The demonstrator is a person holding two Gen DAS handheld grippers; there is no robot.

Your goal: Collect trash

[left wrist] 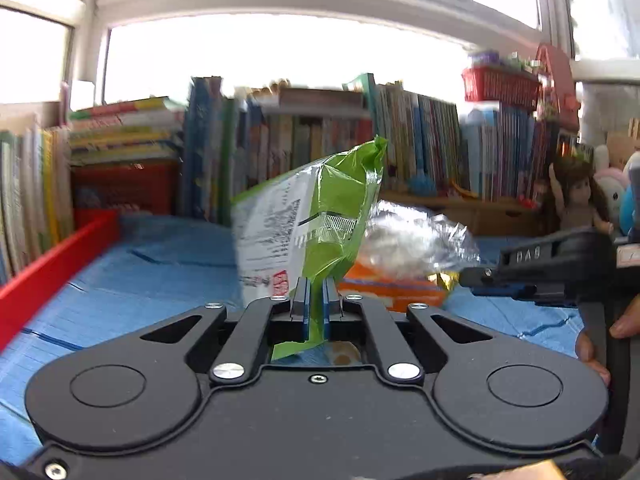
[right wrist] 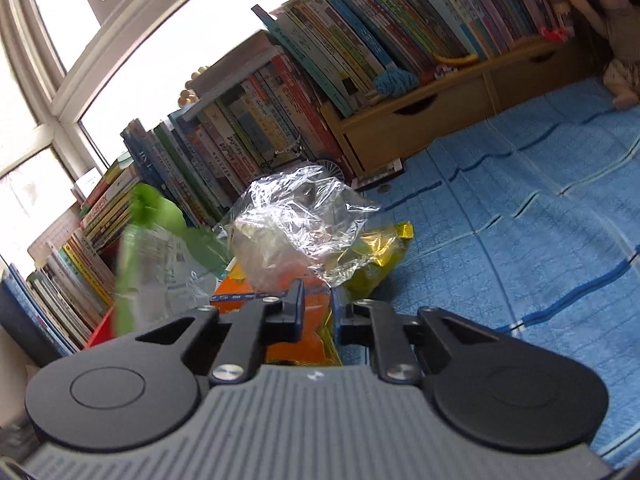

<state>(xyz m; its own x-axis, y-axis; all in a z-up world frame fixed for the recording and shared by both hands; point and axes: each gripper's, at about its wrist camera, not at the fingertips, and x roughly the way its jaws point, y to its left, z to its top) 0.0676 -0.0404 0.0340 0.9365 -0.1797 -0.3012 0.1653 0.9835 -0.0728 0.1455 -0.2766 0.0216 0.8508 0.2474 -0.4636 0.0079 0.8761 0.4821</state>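
we hold the left gripper (left wrist: pixel 316 292) closed tight on the lower edge of a green snack wrapper (left wrist: pixel 320 216), its fingers (left wrist: pixel 305 300) pinching the thin film so that the wrapper stands up above them, lifted clear of the blue mat (left wrist: pixel 152 264). part of the wrapper hangs below the fingers as well.

just to the right of it in the left wrist view lies a small pile of trash: a crumpled clear plastic bag (right wrist: pixel 300 220) on top of an orange packet (right wrist: pixel 304 336) and a yellow foil wrapper (right wrist: pixel 376 256), all on the mat. our right gripper (right wrist: pixel 318 304) reaches into this pile with its fingers narrowed around the orange packet and the foil edge; we cannot tell whether the pads actually press on anything.

a red tray (left wrist: pixel 52 268) sits at the left edge of the mat. behind everything runs a long row of books (left wrist: pixel 420 136), some standing on a low wooden shelf (right wrist: pixel 432 120), with a doll (left wrist: pixel 576 196) at the far right.
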